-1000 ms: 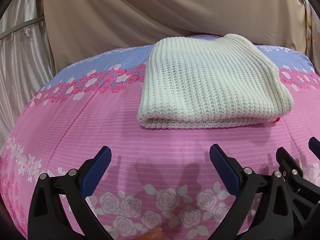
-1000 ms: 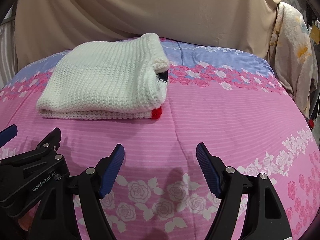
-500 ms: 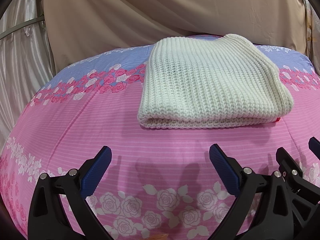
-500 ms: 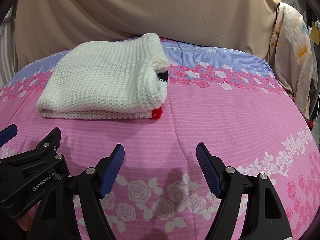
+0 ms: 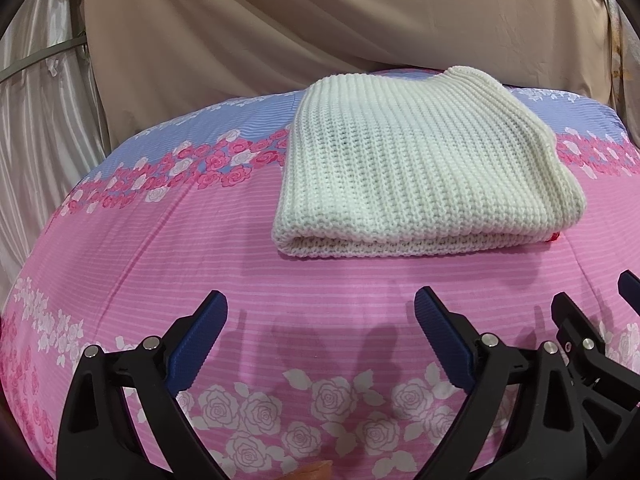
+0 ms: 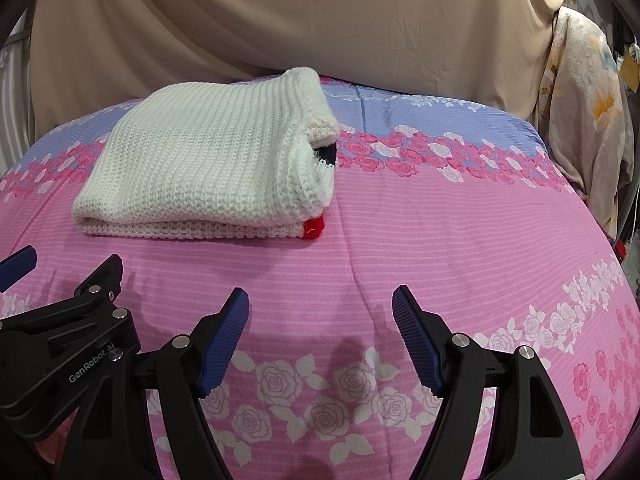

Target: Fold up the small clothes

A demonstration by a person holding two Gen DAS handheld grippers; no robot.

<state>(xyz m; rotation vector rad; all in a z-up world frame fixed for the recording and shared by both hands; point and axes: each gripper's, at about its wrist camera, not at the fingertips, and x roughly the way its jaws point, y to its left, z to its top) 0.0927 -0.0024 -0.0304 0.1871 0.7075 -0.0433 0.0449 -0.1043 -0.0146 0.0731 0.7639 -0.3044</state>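
Both tongs are seen released, each with its 2 blue ribbed pads spread wide and nothing gripped between them. From the left wrist view, the left tongs are held low at 6 o'clock above the pink rose-printed bedsheet, and the black frame of the right tongs is seen just beside them at 4 o'clock. From the right wrist view, the right tongs are likewise placed at 6 o'clock, with the left tongs visible at 8 o'clock, their side marked "GenRobot.AI".

A folded cream-white chunky-knit sweater is laid flat on the bed, apart from both tongs; it is found at 1 o'clock from the left tongs and at 11 o'clock in the right wrist view. Its folded edge is turned toward the tongs. At its near right corner a small red knitted patch is exposed, and a dark patch is glimpsed inside the open right-hand fold.

The bedsheet is banded pink in front and lilac-blue behind, with rows of roses between. A beige draped cloth is hung behind the bed, and a pale floral fabric is seen at 2 o'clock in the right wrist view.
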